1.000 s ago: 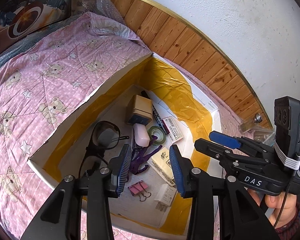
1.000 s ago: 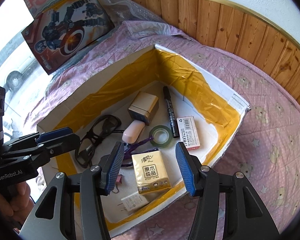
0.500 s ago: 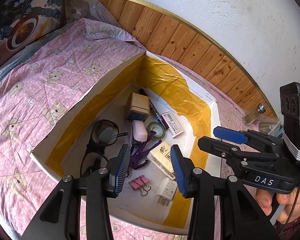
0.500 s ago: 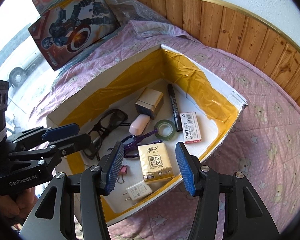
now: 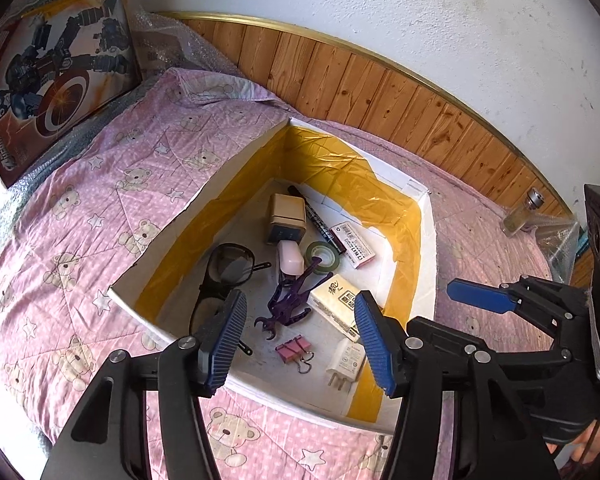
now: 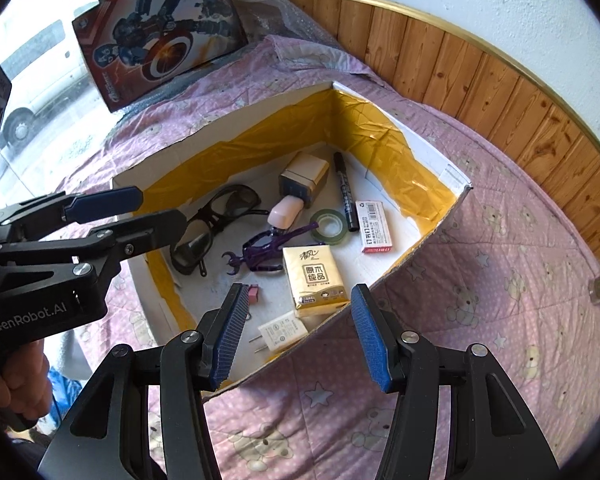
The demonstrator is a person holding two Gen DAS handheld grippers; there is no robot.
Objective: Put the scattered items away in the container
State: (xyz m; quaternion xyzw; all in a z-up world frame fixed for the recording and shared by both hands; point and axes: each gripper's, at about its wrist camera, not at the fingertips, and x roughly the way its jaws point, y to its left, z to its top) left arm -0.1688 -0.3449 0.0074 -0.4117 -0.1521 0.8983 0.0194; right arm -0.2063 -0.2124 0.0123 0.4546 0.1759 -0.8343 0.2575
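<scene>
Glass bottle only in left view; both grippers' fingers spread, empty.

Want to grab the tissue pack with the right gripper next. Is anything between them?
Nothing visible: the right gripper is open above the box edge, and the tissue pack lies uncovered just ahead, with only the charger beside it.

Pink bear-print quilt, robot toy box, wood wall panelling
</scene>
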